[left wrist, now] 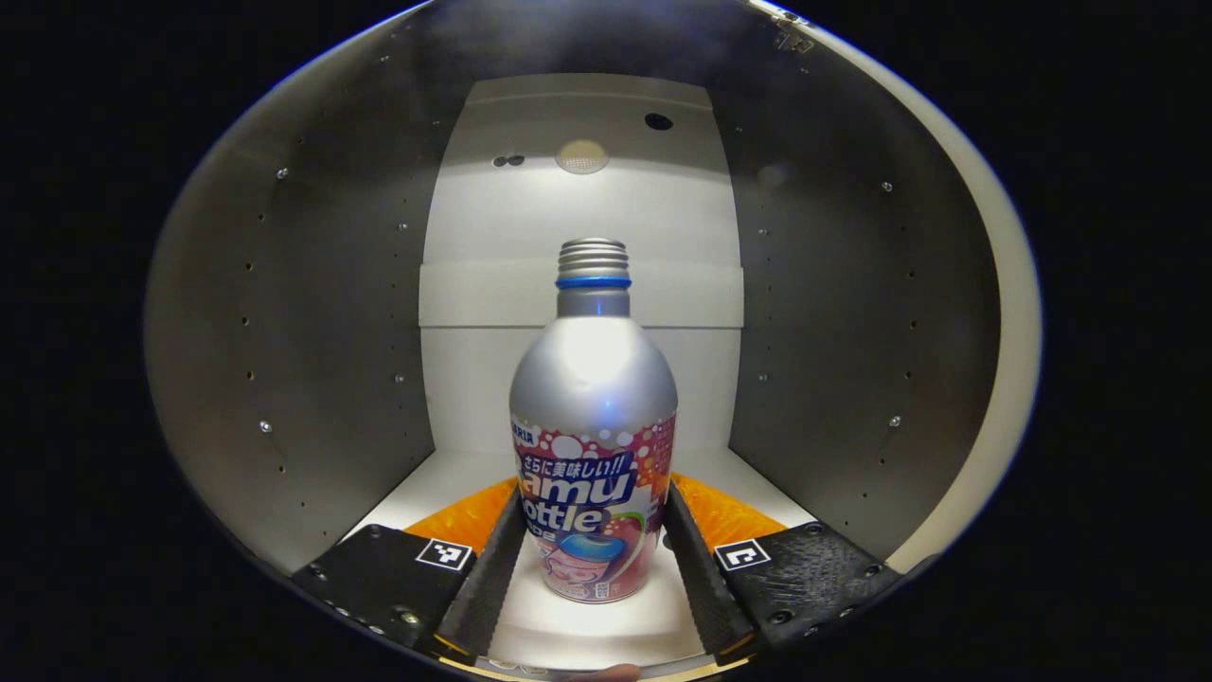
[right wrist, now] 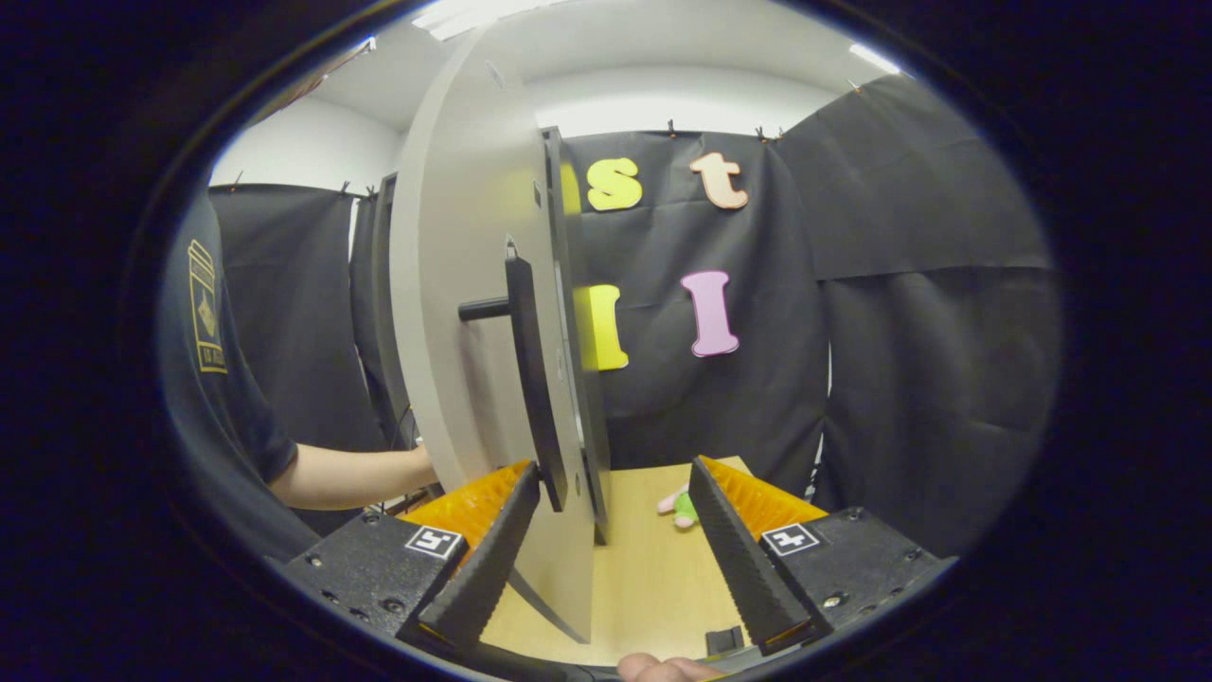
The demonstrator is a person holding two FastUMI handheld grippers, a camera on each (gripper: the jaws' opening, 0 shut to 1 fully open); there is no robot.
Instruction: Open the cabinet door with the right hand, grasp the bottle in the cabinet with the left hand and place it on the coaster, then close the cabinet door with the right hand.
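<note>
A silver bottle [left wrist: 594, 417] with a colourful label and no cap stands upright on the white floor inside the cabinet [left wrist: 312, 360]. My left gripper [left wrist: 595, 493] reaches into the cabinet, and both fingers lie against the bottle's sides, low on the label. In the right gripper view the grey cabinet door [right wrist: 464, 313] stands swung open, seen nearly edge on. Its black bar handle [right wrist: 532, 379] and the door's edge sit between the fingers of my right gripper [right wrist: 615, 483], close to the left finger. That gripper is open and grips nothing.
The cabinet's grey side walls [left wrist: 852, 313] stand close on both sides of the bottle. Beyond the door lies a wooden table [right wrist: 644, 568] with a small green and pink toy [right wrist: 677, 504]. A person's arm [right wrist: 350, 474] reaches behind the door at the left.
</note>
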